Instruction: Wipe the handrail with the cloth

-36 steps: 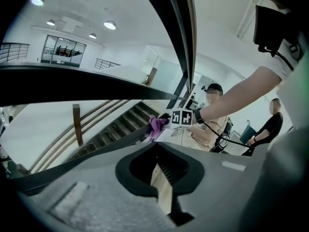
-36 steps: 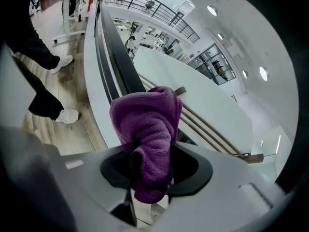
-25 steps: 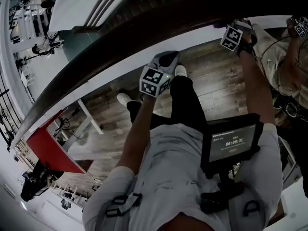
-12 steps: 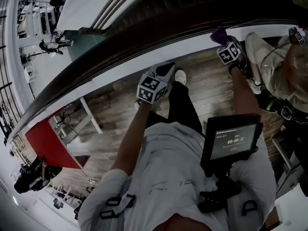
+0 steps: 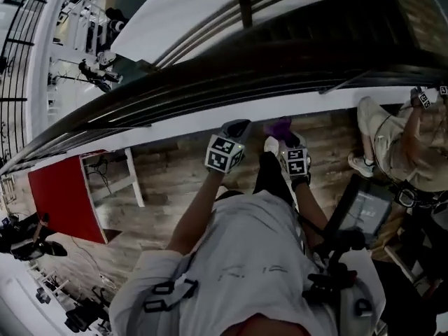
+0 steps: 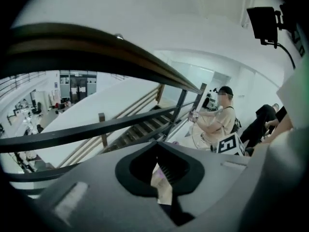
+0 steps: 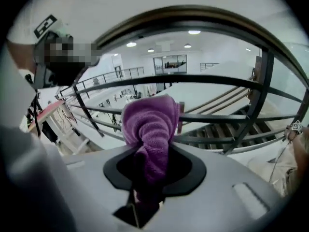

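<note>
The handrail [image 5: 210,75] is a dark wooden rail that runs from lower left to upper right in the head view. It arches over the top of both gripper views as a dark band [image 6: 96,45] [image 7: 193,16]. My right gripper [image 5: 281,135] [image 7: 147,151] is shut on a bunched purple cloth [image 5: 278,126] [image 7: 149,124], which it holds just below the rail. My left gripper [image 5: 236,127] [image 6: 157,149] sits close beside it on the left, also under the rail. Its jaws are shut with nothing held.
Black metal railing bars [image 7: 212,81] run below the handrail. Beyond them a staircase [image 5: 315,26] descends. Another person [image 5: 399,145] [image 6: 217,120] stands at the right holding grippers. A red table [image 5: 56,194] and a white stand [image 5: 133,180] are on the wood floor at the left.
My right gripper has carried the cloth leftward along the rail, from the far right until it sits next to my left gripper. The left gripper has barely moved.
</note>
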### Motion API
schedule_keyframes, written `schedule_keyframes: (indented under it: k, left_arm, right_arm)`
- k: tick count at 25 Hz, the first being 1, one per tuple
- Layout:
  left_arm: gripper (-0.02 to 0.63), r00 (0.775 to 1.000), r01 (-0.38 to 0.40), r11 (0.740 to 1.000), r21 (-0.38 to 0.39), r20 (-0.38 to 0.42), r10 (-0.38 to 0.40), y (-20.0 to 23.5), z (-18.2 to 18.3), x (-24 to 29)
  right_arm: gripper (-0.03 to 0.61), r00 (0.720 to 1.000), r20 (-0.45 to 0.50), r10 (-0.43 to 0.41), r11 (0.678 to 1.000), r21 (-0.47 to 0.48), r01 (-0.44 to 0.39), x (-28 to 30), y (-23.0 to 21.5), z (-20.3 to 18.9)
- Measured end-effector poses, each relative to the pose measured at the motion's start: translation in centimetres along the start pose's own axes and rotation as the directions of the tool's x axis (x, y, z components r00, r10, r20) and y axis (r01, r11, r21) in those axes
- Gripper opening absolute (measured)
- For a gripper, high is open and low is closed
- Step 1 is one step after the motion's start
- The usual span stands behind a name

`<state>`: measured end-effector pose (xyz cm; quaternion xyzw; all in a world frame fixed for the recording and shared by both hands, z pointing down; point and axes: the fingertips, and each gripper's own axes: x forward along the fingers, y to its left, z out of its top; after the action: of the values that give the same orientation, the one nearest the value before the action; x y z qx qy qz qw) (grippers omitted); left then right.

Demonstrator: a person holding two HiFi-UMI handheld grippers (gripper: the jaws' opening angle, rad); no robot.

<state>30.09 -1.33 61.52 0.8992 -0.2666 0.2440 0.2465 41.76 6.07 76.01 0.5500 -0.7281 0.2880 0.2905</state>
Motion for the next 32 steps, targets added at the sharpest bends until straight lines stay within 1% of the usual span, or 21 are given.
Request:
schedule_keyframes:
  k: [2,4,6,8,10,12,13,15,18,21,23,24,26,28,29,30,32]
  left_arm:
    - [0.0,0.996,-0.044,0.999,-0.014,0.078,0.045,0.9,0.8,-4.0]
    - [0.0,0.983,-0.09,0.996,0.005,0.162,0.088,2.1,1.8,-8.3]
    - [0.0,0.959,-0.155,0.988,0.018,0.245,0.146,3.5,2.2,-13.0]
    - [0.0,0.927,-0.22,0.975,0.011,0.315,0.206,4.5,2.2,-18.1]
    - [0.0,0.891,-0.271,0.963,-0.003,0.378,0.252,5.1,2.2,-23.7]
    - [0.0,0.855,-0.309,0.951,-0.003,0.437,0.279,5.5,2.2,-29.1]
    - [0.0,0.84,-0.324,0.946,0.004,0.46,0.286,5.7,2.1,-31.4]
    - [0.0,0.819,-0.34,0.94,0.017,0.496,0.287,5.8,2.0,-35.2]
    - [0.0,0.799,-0.334,0.942,0.023,0.537,0.27,5.3,2.4,-39.2]
    - [0.001,0.771,-0.346,0.938,0.026,0.578,0.268,4.9,2.8,-41.5]
    - [0.0,0.752,-0.356,0.934,0.017,0.599,0.275,4.8,2.9,-42.1]
    - [0.0,0.747,-0.359,0.933,0.012,0.604,0.279,4.7,2.9,-42.2]
    - [0.0,0.745,-0.358,0.934,0.006,0.605,0.282,4.6,3.5,-41.9]
    - [0.0,0.747,-0.357,0.934,0.024,0.607,0.271,3.9,4.2,-41.6]
    - [0.001,0.749,-0.359,0.933,0.035,0.607,0.265,3.3,4.4,-41.5]
    - [0.002,0.751,-0.358,0.933,0.04,0.606,0.262,2.8,4.6,-41.5]
    - [0.0,0.75,-0.355,0.934,0.043,0.609,0.257,1.8,5.0,-41.6]
  right_arm:
    - [0.1,0.995,0.096,0.014,1.0,-0.012,-0.013,-1.1,4.1,3.3]
    - [0.1,0.981,0.189,0.047,0.998,-0.048,-0.039,-2.1,8.6,7.2]
    - [0.1,0.957,0.272,0.098,0.991,-0.119,-0.068,-3.5,13.1,10.9]
    - [0.1,0.93,0.343,0.129,0.983,-0.166,-0.076,-5.6,17.3,14.0]
    - [0.1,0.898,0.416,0.143,0.982,-0.172,-0.076,-8.3,21.4,16.8]
    - [0.101,0.856,0.492,0.16,0.981,-0.176,-0.082,-11.1,25.7,19.5]
    - [0.1,0.834,0.527,0.165,0.981,-0.177,-0.083,-12.4,27.7,20.7]
    - [0.101,0.794,0.588,0.157,0.985,-0.156,-0.079,-15.0,31.0,22.7]
    - [0.101,0.738,0.662,0.131,0.991,-0.114,-0.074,-18.9,34.7,24.6]
    - [0.101,0.692,0.706,0.149,0.987,-0.146,-0.064,-21.9,37.5,25.6]
    - [0.101,0.675,0.717,0.174,0.982,-0.177,-0.064,-23.0,38.8,25.8]
    - [0.101,0.671,0.719,0.182,0.98,-0.188,-0.065,-23.2,39.1,26.0]
    - [0.101,0.67,0.719,0.184,0.98,-0.19,-0.065,-23.4,38.9,26.7]
    - [0.101,0.671,0.721,0.171,0.982,-0.179,-0.057,-24.0,38.2,27.3]
    - [0.101,0.666,0.728,0.161,0.983,-0.181,-0.04,-24.7,37.7,27.5]
    - [0.101,0.66,0.737,0.146,0.982,-0.188,-0.007,-25.4,37.3,27.5]
    - [0.101,0.644,0.758,0.104,0.972,-0.213,0.094,-26.9,36.2,27.6]
